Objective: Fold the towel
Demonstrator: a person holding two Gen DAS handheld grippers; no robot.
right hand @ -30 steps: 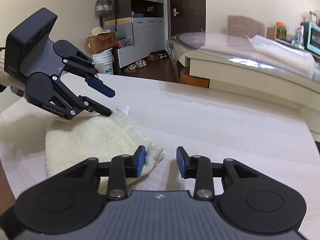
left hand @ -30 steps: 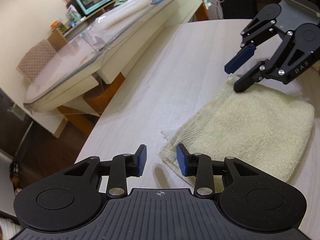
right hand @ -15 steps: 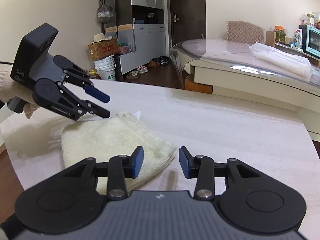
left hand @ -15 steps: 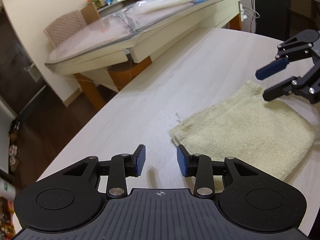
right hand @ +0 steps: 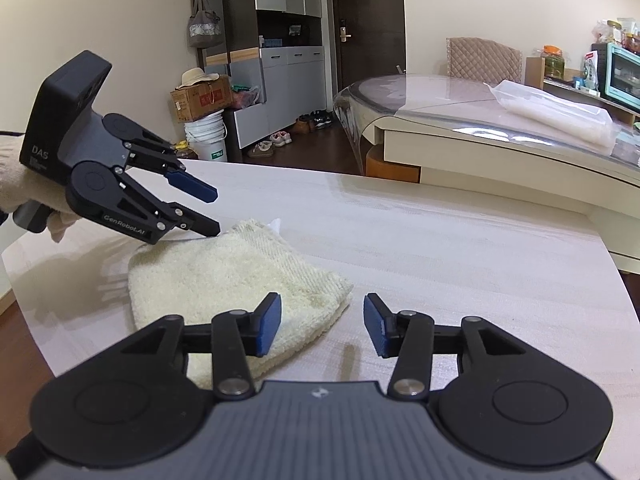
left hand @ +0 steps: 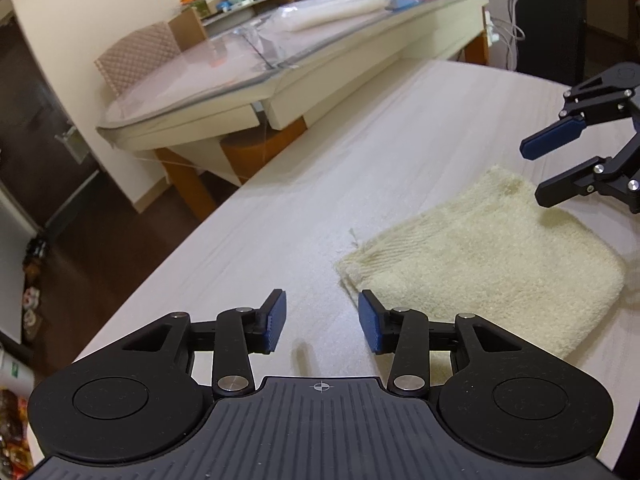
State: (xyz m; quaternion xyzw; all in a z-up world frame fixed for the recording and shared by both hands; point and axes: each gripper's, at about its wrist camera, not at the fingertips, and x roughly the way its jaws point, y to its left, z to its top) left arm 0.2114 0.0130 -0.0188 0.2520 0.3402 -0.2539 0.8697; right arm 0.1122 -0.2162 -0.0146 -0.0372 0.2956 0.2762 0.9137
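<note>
Left gripper point(left hand: 320, 322) and right gripper point(right hand: 322, 324) both agape, empty. Towel point(left hand: 476, 268) at 2 o'clock, folded. Risk: jaw snagging a corner, undoing the fold.

You have one folded cream towel point(left hand: 480, 264) on one pale table point(left hand: 320, 200), and two grippers: left gripper point(left hand: 320, 322) and right gripper point(right hand: 322, 324). At upper right of the right wrist view: one teal toaster oven point(right hand: 624, 74) and one quilted chair point(right hand: 482, 58); at left, one white bucket point(right hand: 208, 136).
</note>
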